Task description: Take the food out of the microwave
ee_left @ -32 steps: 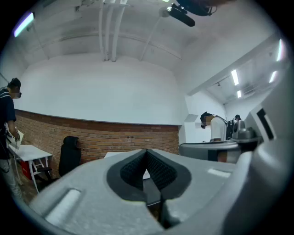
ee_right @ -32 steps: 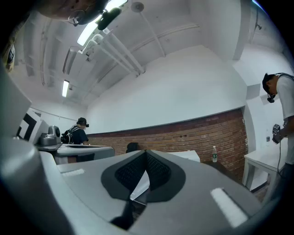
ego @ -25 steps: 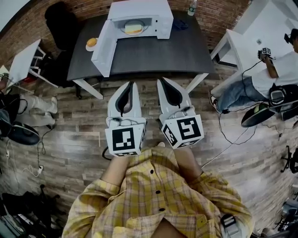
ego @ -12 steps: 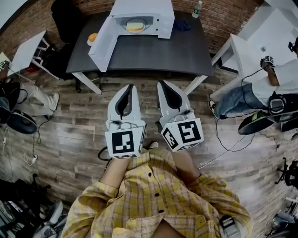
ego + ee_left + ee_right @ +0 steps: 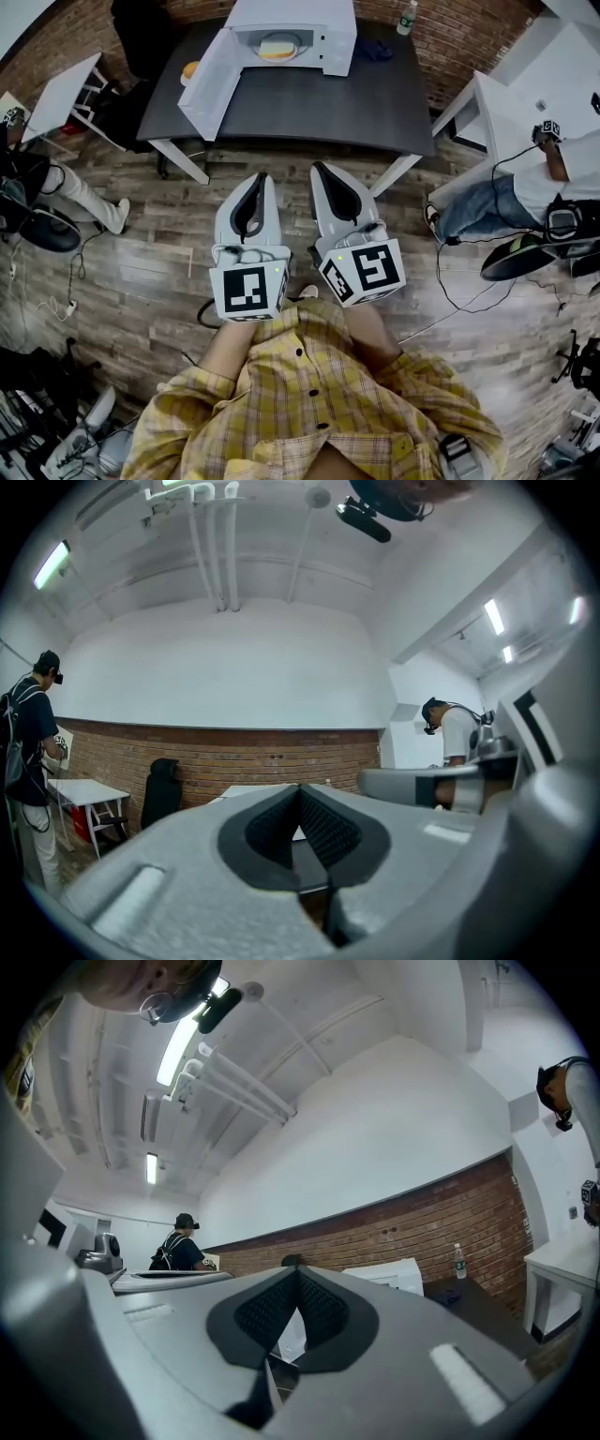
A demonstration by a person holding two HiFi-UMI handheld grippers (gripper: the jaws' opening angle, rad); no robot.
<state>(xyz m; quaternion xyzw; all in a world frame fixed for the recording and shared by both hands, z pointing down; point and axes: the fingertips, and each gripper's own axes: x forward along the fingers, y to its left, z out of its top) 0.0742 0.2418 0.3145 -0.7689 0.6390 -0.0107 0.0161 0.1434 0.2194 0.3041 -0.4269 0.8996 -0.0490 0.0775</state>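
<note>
A white microwave (image 5: 323, 28) stands at the far side of a dark table (image 5: 319, 103), its door (image 5: 211, 89) swung open to the left. Inside lies the food (image 5: 278, 47), a pale bun or sandwich on a plate. My left gripper (image 5: 261, 178) and right gripper (image 5: 319, 171) hang side by side over the wooden floor, well short of the table's near edge. Both are shut with nothing between their pads. The left gripper view shows its jaws (image 5: 300, 787) meeting; the right gripper view shows the same (image 5: 297, 1271), with the microwave (image 5: 394, 1274) behind.
An orange item (image 5: 191, 68) on a small plate sits left of the door. A bottle (image 5: 406, 16) and dark cloth (image 5: 375, 49) lie right of the microwave. White side tables (image 5: 61, 94) (image 5: 525, 84), seated people and floor cables flank the table.
The table and microwave have slid toward the top of the head view as I come nearer. Both grippers stay shut and side by side.
</note>
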